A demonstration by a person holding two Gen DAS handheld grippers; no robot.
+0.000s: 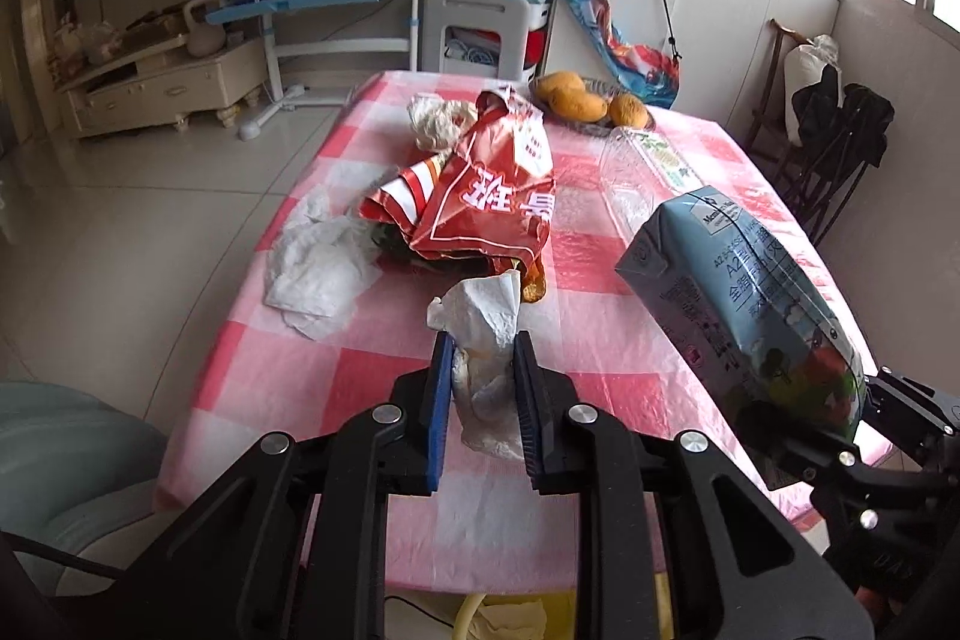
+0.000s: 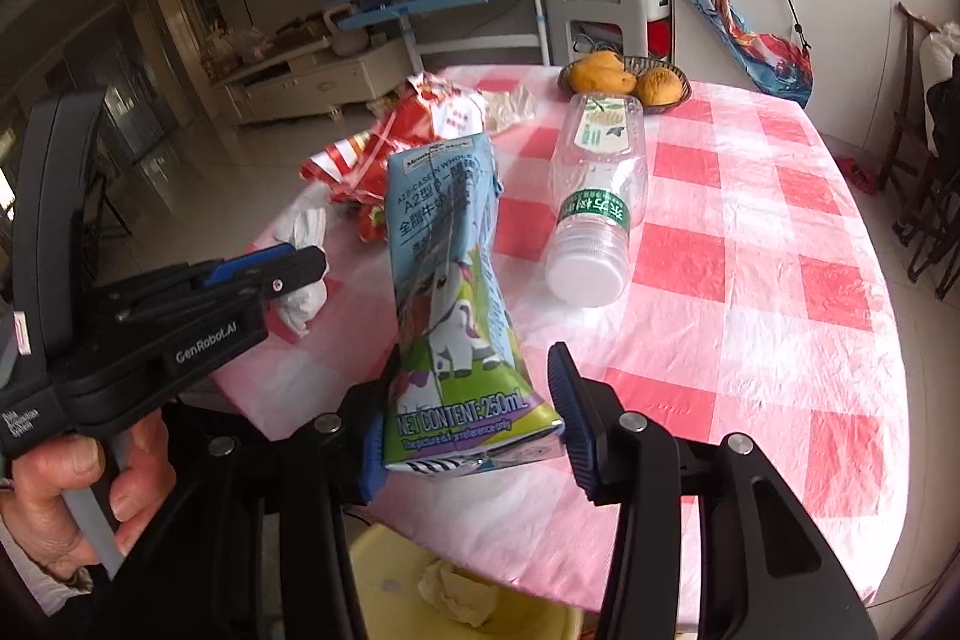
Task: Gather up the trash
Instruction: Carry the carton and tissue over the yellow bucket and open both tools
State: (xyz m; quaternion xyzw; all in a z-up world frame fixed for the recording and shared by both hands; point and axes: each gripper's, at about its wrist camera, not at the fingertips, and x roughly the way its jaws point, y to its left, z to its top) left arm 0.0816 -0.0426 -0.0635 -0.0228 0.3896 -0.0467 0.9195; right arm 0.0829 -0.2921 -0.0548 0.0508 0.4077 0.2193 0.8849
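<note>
My left gripper (image 1: pixel 483 340) is shut on a crumpled white tissue (image 1: pixel 486 388), held just above the near edge of the pink checked table (image 1: pixel 600 280). From the right wrist view the left gripper (image 2: pixel 294 271) shows side-on with the tissue (image 2: pixel 300 301) hanging from it. My right gripper (image 2: pixel 474 370) is shut on a blue milk carton (image 2: pixel 450 280), squeezed near its bottom and raised over the table; the carton (image 1: pixel 744 292) appears at the right in the left wrist view. A red snack bag (image 1: pixel 480 202), a clear plastic bottle (image 2: pixel 594 208) and loose tissues (image 1: pixel 318 274) lie on the table.
Several orange-yellow fruits (image 2: pixel 606 73) sit in a dark basket at the far edge. Another crumpled tissue (image 1: pixel 435 118) lies behind the red bag. A yellow bin (image 2: pixel 384 556) with crumpled paper stands below the near table edge. A person's hand (image 2: pixel 78 496) grips the left tool.
</note>
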